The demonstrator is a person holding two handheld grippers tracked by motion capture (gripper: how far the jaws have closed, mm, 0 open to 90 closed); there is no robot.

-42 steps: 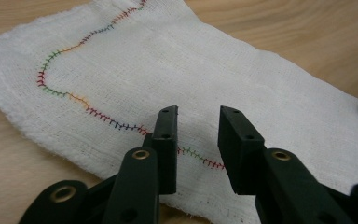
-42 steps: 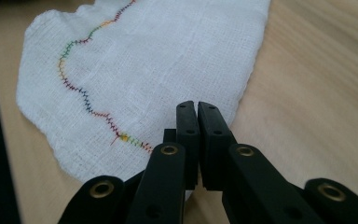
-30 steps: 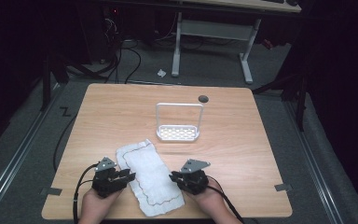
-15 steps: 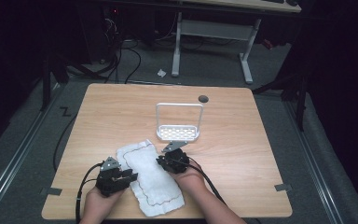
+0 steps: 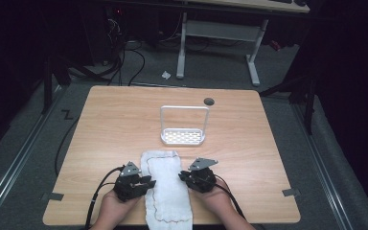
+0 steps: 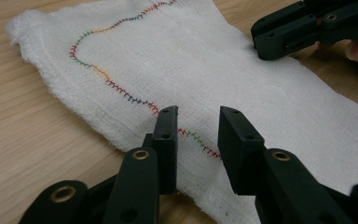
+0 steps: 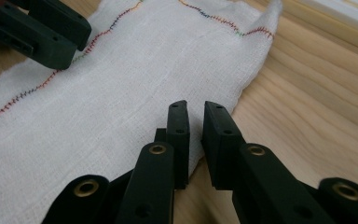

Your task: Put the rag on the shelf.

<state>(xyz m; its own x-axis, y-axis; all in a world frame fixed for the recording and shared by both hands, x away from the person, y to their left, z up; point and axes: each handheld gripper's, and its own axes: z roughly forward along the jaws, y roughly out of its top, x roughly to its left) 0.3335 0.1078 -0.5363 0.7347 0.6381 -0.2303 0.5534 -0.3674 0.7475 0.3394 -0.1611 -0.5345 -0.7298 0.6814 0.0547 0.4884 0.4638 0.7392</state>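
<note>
A white cloth [image 5: 167, 191] with a wavy multi-coloured stitched line lies as a long strip at the table's front edge. My left gripper [image 5: 146, 182] sits at its left edge. In the left gripper view the jaws [image 6: 196, 135] have just been closing but still stand apart over the stitched hem, and the cloth [image 6: 191, 60] lies flat under them. My right gripper [image 5: 184, 176] rests at the cloth's right edge. In the right gripper view its jaws [image 7: 196, 126] keep a narrow gap above the cloth [image 7: 121, 79], pinching nothing I can see.
A white wire rack [image 5: 183, 136] with an upright handle and a perforated base stands mid-table, just beyond the cloth. A dark round hole [image 5: 209, 101] marks the table's far side. A desk frame and cables stand on the floor beyond.
The cloth went from a wide slanted spread to a narrower, straighter strip. My right gripper swung in over the cloth, then came back to its right edge. My left gripper shifted right.
</note>
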